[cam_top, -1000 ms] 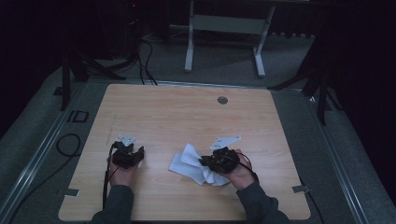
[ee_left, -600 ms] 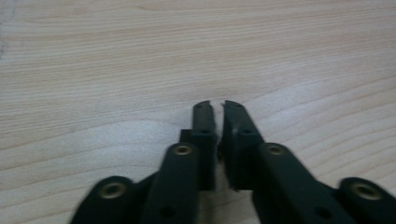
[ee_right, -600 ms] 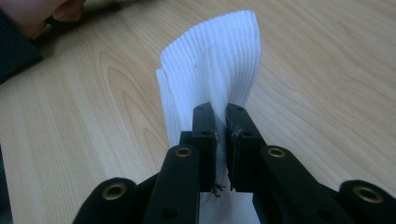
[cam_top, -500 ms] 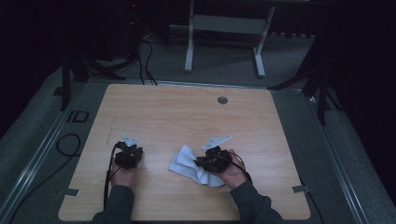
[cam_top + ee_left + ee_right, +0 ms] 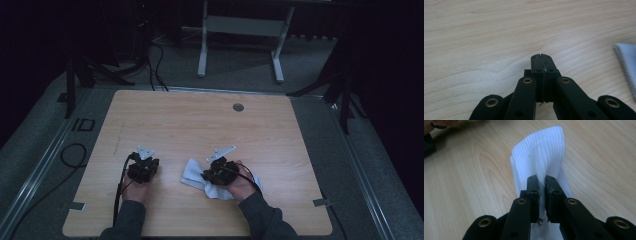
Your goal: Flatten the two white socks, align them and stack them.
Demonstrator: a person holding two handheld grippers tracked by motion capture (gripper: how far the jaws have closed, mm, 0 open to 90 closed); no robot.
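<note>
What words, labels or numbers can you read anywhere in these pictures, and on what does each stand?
"ID": on the grey floor left of the table, in the high view.
No readable text on the white cloth, the table or the grippers.

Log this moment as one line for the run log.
left gripper: shut, empty, over bare table | right gripper: shut on white cloth | cloth: partly lifted, rest lying on table
</note>
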